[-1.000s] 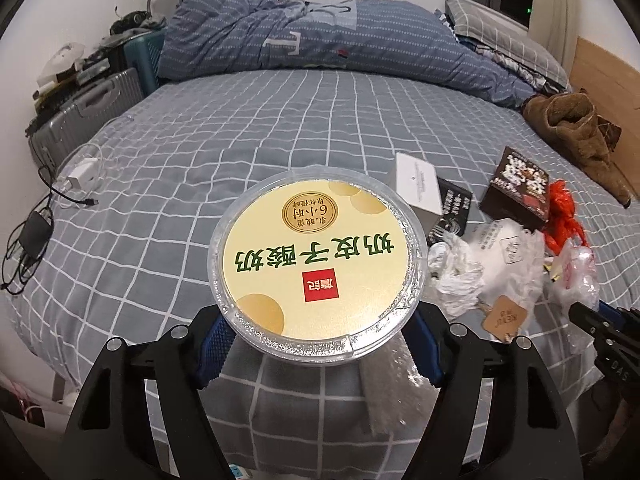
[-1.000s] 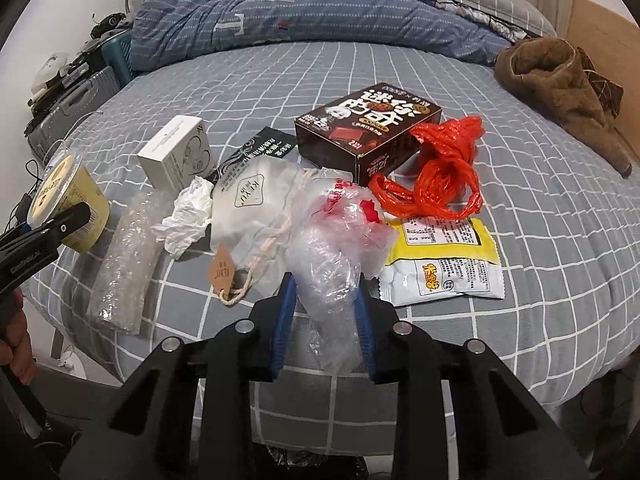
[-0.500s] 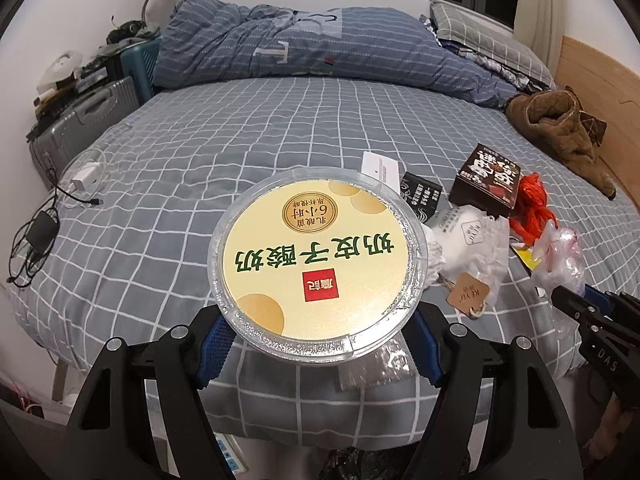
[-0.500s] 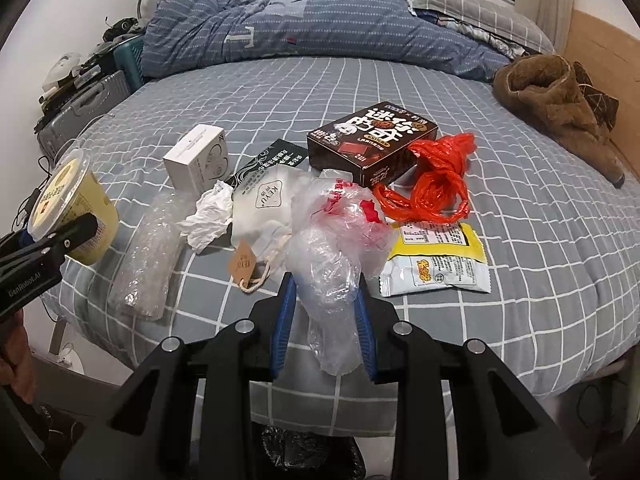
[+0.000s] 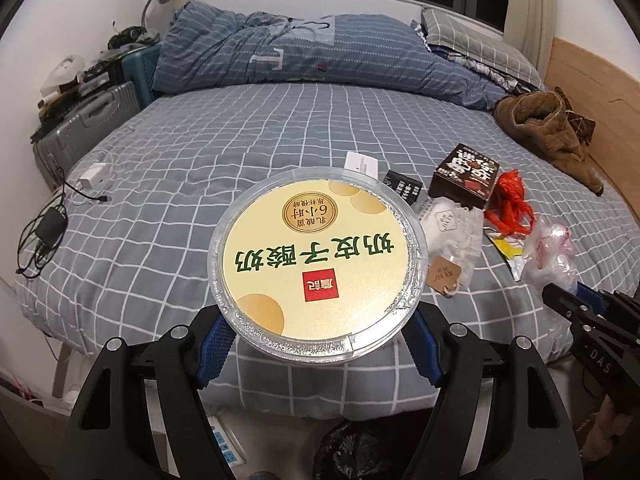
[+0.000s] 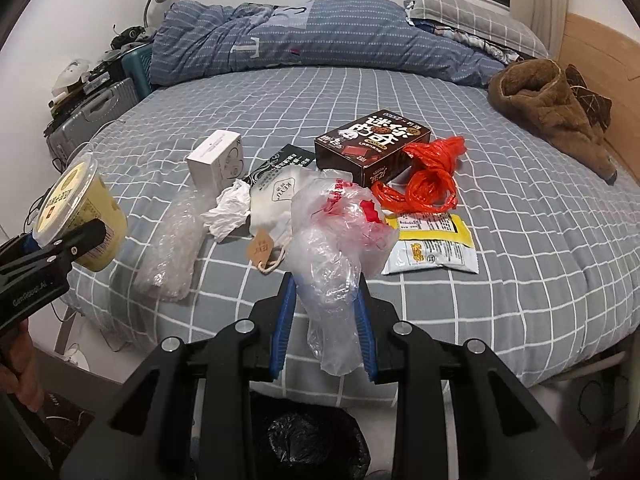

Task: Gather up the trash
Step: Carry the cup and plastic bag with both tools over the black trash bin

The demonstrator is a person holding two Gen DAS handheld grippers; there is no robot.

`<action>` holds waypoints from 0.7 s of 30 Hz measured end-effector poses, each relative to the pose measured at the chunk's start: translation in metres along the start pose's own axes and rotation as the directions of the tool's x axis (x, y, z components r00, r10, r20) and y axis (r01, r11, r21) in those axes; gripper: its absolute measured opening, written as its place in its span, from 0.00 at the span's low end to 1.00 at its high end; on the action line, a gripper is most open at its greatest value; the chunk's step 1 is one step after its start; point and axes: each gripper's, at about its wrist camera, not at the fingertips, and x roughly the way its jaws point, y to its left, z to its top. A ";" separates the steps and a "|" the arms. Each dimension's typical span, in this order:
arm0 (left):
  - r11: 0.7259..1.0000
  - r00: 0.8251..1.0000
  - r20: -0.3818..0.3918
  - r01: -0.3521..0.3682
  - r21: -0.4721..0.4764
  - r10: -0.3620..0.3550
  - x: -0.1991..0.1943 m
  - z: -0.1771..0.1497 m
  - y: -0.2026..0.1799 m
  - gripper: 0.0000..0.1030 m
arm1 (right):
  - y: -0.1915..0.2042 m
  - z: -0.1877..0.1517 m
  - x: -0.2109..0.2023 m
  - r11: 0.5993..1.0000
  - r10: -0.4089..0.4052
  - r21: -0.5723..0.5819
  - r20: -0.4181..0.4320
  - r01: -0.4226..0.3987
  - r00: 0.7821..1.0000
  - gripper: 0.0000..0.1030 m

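Yogurt tub point(image 5: 318, 264) clamped in left fingers point(image 5: 212, 346); plastic bag point(image 6: 336, 248) pinched in right fingers point(image 6: 282, 320).

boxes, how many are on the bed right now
2: the white box sits left of the trash pile, and the dark chocolate box lies right of it, beside the red bag. Others may hide under the bags.
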 end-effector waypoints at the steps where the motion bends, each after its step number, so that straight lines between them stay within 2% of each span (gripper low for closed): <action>1: 1.000 1.000 0.000 0.001 -0.001 -0.001 -0.002 -0.001 -0.001 0.70 | 0.001 -0.002 -0.004 1.000 0.001 0.001 0.003 -0.001 1.000 0.27; 10: 1.000 1.000 -0.006 0.002 0.012 -0.002 -0.023 -0.017 -0.012 0.70 | 0.009 -0.021 -0.027 1.000 0.014 0.004 0.007 -0.014 1.000 0.27; 21: 1.000 0.998 -0.060 0.005 0.000 -0.005 -0.038 -0.057 -0.011 0.70 | 0.023 -0.046 -0.049 0.999 0.031 -0.013 -0.004 -0.031 1.000 0.27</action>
